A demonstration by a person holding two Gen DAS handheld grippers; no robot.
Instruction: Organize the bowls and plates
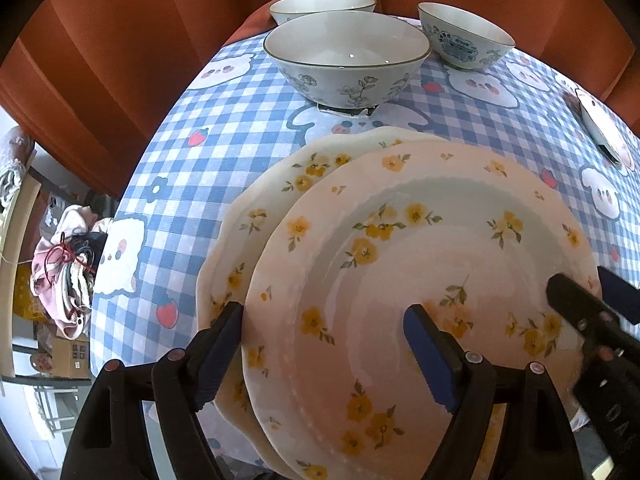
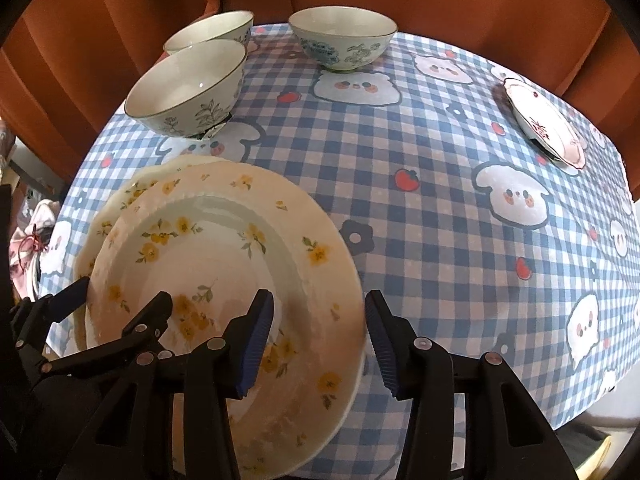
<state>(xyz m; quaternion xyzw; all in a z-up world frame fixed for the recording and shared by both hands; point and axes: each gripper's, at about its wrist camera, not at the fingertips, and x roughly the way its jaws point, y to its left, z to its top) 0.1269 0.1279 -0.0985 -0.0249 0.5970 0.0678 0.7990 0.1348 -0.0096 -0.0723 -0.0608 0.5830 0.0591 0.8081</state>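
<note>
The upper yellow-flowered plate [image 2: 224, 280] lies off-centre on a second one on the counter [image 2: 440, 200], its left rim between the widely parted fingers of the left hand-held gripper [image 1: 324, 356], its right rim inside the half-open, not pressing right hand-held gripper [image 2: 320, 344].

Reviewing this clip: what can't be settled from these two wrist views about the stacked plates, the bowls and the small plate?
- Lower yellow-flowered plate: mostly covered by the top plate in both views.
- Near edge of the stack: cut off by the frame and both claws, left claw, right claw.
- Rear bowl: partly hidden behind the front bowl.
- Small plate: at the fisheye edge, pattern too small to read.
</note>
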